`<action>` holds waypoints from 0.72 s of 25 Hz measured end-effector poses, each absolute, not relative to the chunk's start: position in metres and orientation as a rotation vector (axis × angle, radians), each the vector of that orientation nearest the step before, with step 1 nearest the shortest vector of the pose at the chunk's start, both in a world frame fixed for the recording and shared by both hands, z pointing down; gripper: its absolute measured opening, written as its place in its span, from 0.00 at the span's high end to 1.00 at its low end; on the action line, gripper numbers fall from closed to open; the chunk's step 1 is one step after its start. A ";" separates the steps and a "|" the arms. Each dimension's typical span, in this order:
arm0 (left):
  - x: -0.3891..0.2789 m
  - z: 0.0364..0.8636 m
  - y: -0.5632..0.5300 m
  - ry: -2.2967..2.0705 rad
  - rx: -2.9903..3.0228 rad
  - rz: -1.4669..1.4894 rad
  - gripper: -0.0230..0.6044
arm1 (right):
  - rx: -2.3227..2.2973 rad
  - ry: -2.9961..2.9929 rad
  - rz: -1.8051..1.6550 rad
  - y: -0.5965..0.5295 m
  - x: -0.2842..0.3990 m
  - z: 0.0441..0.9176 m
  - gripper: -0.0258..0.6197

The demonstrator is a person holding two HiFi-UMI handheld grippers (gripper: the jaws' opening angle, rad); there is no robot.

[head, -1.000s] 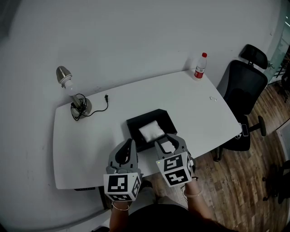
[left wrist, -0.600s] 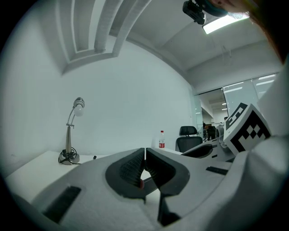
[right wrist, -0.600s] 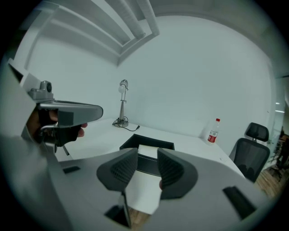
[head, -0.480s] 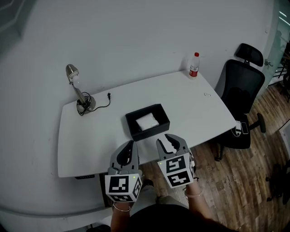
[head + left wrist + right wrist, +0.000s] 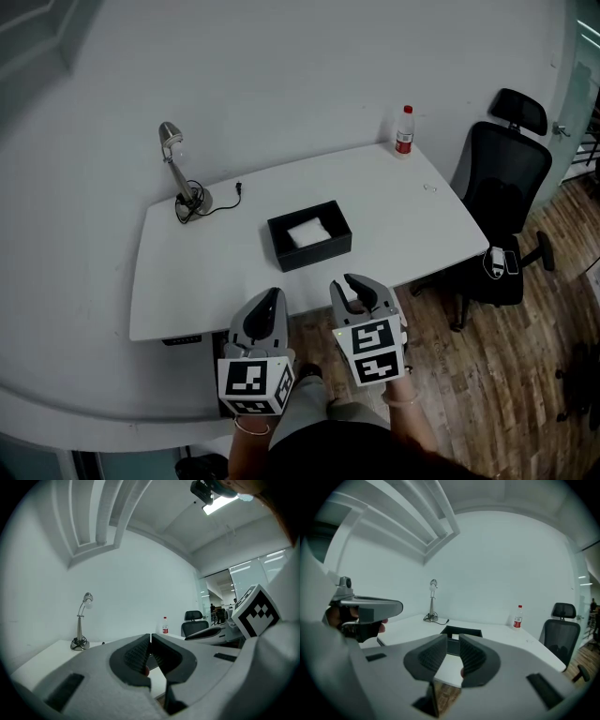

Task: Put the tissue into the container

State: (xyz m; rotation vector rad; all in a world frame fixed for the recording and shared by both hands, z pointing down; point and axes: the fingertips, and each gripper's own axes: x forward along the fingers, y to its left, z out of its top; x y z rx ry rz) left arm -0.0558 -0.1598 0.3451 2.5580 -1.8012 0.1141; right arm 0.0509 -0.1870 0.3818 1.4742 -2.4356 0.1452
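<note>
A black open container (image 5: pixel 309 249) stands mid-table with the white tissue (image 5: pixel 307 231) lying inside it. Both grippers hang in front of the table's near edge, well short of the container. In the head view my left gripper (image 5: pixel 271 295) is shut and holds nothing; its jaws meet at the tips in the left gripper view (image 5: pixel 150 637). My right gripper (image 5: pixel 354 284) is closing, with a narrow gap still between its jaws and nothing in it. In the right gripper view (image 5: pixel 452 638) the container (image 5: pixel 461 632) shows just beyond the jaw tips.
A desk lamp (image 5: pixel 178 169) with its cable stands at the white table's (image 5: pixel 206 281) back left, and a red-capped bottle (image 5: pixel 404 131) at the back right corner. A black office chair (image 5: pixel 504 183) stands to the right on the wooden floor.
Both grippers drew back from the container's near side to in front of the table edge. The right gripper's jaws narrowed. The tissue stayed in the container.
</note>
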 end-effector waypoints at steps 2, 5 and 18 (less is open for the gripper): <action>-0.054 0.343 -0.151 -1.806 2.559 0.112 0.92 | 1.486 -2.452 0.145 -0.179 0.052 0.379 0.83; -0.048 0.341 -0.141 -1.798 2.572 0.115 0.92 | 1.523 -2.485 0.140 -0.170 0.056 0.372 0.87; -0.040 0.338 -0.124 -1.777 2.599 0.100 0.92 | 1.552 -2.608 0.139 -0.145 0.062 0.347 0.93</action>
